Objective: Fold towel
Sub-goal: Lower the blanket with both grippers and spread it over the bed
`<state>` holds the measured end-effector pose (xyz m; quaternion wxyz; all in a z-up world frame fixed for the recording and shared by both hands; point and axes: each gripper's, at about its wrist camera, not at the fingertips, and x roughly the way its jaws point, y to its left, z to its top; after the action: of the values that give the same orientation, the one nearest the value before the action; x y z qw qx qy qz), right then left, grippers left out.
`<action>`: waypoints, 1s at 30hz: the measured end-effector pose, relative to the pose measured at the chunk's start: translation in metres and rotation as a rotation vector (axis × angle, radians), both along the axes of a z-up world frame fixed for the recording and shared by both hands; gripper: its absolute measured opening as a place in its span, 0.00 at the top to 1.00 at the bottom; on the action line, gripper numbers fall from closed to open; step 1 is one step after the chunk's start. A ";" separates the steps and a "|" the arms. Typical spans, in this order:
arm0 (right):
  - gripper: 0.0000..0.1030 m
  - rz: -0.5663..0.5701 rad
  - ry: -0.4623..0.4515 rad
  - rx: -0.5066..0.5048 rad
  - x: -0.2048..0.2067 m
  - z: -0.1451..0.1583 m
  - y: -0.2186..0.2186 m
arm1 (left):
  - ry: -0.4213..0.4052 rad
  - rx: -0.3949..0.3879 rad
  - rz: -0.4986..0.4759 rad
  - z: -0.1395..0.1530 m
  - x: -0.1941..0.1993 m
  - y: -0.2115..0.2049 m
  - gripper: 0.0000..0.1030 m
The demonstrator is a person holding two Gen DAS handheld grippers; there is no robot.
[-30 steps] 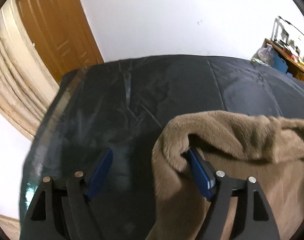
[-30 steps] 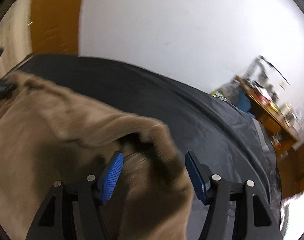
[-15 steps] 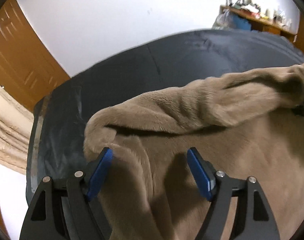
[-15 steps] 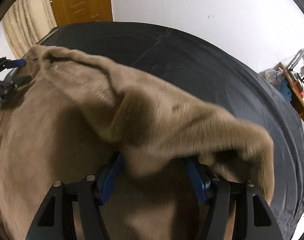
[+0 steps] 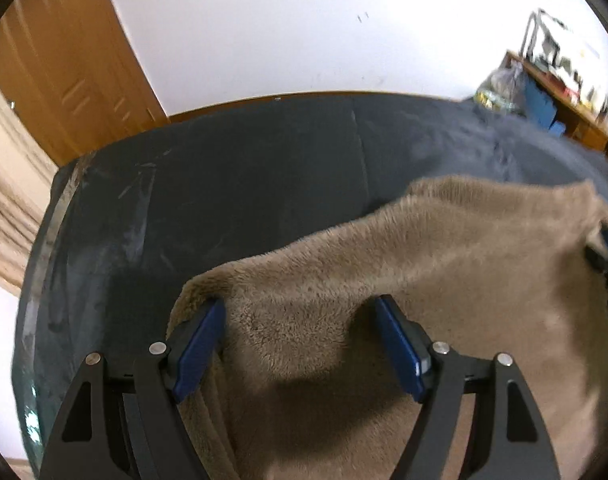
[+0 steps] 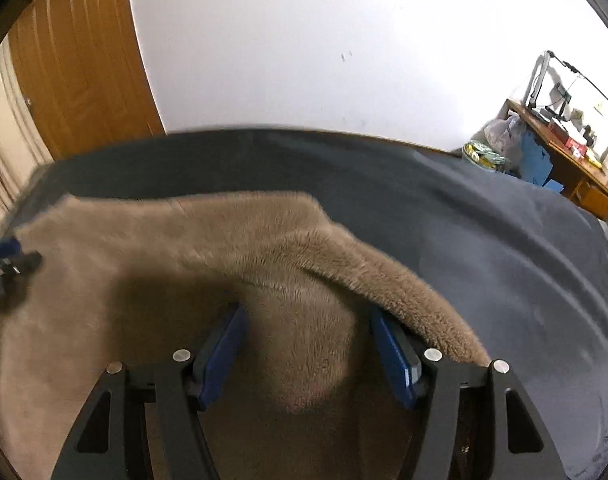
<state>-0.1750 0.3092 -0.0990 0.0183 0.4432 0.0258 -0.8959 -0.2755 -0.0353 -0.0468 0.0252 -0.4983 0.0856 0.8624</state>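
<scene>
A brown fleece towel [image 5: 444, 280] lies spread over a dark bed cover [image 5: 243, 208], filling the lower right of the left wrist view and the lower left of the right wrist view. The left gripper [image 5: 299, 344] straddles a raised ridge of pile near the towel's left corner; its jaws stand wide apart and released. The right gripper [image 6: 308, 348] sits low in its frame, jaws also released and just widened, with a rolled edge draped over the right blue pad [image 6: 392, 356] — nothing is pinched.

To fold well, judging from this, each gripper should clamp one corner only, lift both together, and carry the edge evenly across so the corners meet — not drag the cover.
</scene>
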 end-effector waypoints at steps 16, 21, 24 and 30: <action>0.31 0.005 0.013 0.000 -0.003 -0.004 0.001 | 0.041 0.017 -0.041 0.050 0.098 -0.039 0.21; 0.30 0.030 -0.028 0.010 0.004 0.000 0.003 | 0.031 0.084 0.007 0.057 0.159 -0.079 0.21; 0.30 0.021 -0.070 -0.002 0.025 0.018 0.003 | 0.033 0.101 0.027 0.052 0.206 -0.104 0.20; 0.30 0.121 -0.091 -0.100 0.093 0.055 -0.029 | 0.018 0.110 -0.019 0.041 0.267 -0.108 0.20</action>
<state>-0.0820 0.2799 -0.0441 0.0956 0.4794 0.0066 -0.8723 -0.0082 -0.1432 -0.0058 0.0600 -0.4878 0.0429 0.8699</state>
